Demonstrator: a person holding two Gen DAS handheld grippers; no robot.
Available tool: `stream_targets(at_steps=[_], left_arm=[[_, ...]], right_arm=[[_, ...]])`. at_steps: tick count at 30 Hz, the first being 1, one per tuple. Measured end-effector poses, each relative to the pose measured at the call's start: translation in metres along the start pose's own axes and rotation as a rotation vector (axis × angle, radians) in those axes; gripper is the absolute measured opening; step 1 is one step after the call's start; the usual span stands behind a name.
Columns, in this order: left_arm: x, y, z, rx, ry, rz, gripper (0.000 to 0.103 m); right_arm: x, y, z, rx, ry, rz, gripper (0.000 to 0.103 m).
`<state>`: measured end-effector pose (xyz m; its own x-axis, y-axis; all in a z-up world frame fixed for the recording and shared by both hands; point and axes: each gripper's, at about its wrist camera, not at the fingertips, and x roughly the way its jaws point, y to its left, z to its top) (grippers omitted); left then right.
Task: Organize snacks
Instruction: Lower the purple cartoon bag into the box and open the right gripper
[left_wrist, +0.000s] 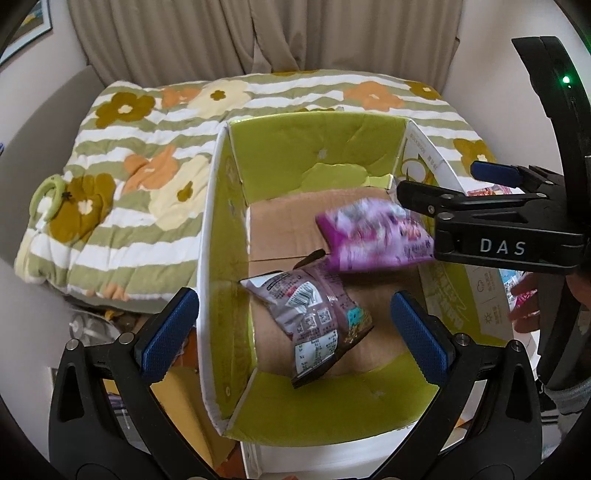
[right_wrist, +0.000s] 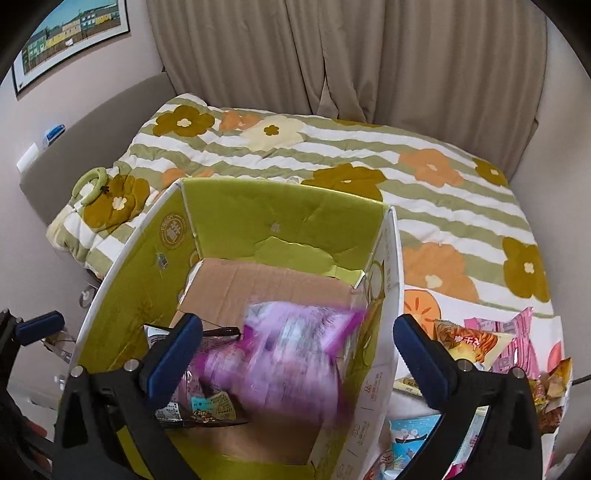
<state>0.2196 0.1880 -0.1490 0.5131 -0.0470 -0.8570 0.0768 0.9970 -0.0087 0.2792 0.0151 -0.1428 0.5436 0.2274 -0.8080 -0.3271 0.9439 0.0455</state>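
Clearly the purple snack bag (left_wrist: 376, 236), blurred above the box (left_wrist: 332, 155) floor, is light, soft and crinkly, best pinched at its sealed edge; both grippers' fingers (right_wrist: 173, 354) stand wide apart, empty.

A bright purple snack packet (left_wrist: 376, 236) showed motion-blurred inside the open cardboard box (left_wrist: 332, 410), apparently in mid-air. Beneath it a mauve printed pouch (left_wrist: 314, 314) lay tilted on the brown floor.
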Motion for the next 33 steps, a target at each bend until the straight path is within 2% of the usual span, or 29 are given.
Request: stream_targets(at_steps=[11, 21, 28, 33], left_arm=[[-0.02, -0.004, -0.004, 0.003, -0.04, 0.009, 0.103], [-0.069, 0.008, -0.015, -0.043, -0.132, 0.01, 0.103], [-0.106, 0.011, -0.031, -0.041, -0.201, -0.002, 0.103], [-0.123, -0.001, -0.04, -0.027, -0.239, -0.037, 0.103]], right_arm=[[-0.029, -0.009, -0.011, 0.036, -0.031, -0.004, 0.103], [-0.088, 0.003, -0.02, 0.073, -0.138, 0.018, 0.103], [-0.13, 0.006, -0.037, 0.104, -0.202, -0.024, 0.103], [-0.158, 0.002, -0.059, 0.141, -0.239, -0.04, 0.103]])
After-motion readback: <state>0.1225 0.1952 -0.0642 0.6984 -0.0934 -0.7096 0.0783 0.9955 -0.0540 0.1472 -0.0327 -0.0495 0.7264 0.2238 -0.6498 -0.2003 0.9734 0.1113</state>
